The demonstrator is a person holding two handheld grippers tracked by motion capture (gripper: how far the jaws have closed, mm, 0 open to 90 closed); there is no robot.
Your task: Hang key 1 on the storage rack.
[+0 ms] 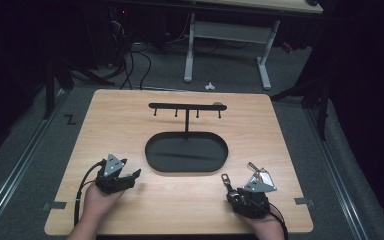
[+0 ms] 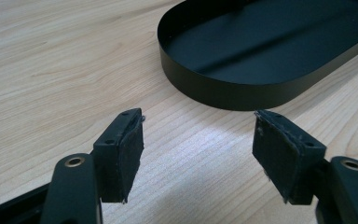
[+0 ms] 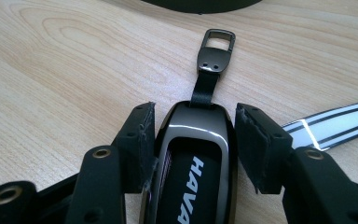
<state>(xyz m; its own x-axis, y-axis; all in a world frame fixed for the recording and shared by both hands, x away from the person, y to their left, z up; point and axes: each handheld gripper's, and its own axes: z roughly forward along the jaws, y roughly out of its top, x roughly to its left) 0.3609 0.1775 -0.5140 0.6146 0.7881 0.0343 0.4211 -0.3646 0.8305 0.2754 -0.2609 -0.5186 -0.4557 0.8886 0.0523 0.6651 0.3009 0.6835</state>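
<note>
Right tongs (image 3: 193, 140): positioned at the near right of the wooden surface (image 1: 130, 130). A dark car key fob (image 3: 193, 158) with white lettering lies between the 2 jaws. The left pad meets the fob's side; the right pad stands just beside it with a narrow gap showing, so a firm grip cannot be confirmed. The jaws are part-way apart. The fob's short strap and metal loop (image 3: 218, 44) extend forward from the tongs toward the tray and lie on the wood. A white strip with dark lines (image 3: 335, 123) lies on the surface to the right of the jaws.

Left tongs (image 2: 198, 154): positioned at the near left of the surface, held in the person's left hand (image 1: 97, 202). Jaws spread wide, with bare wood between the pads.

Black oval tray (image 2: 223, 91): set at mid-surface, just ahead of the left tongs. A T-shaped hook rack (image 1: 187, 107) rises from its far side, carrying 4 small pegs under the bar.
</note>
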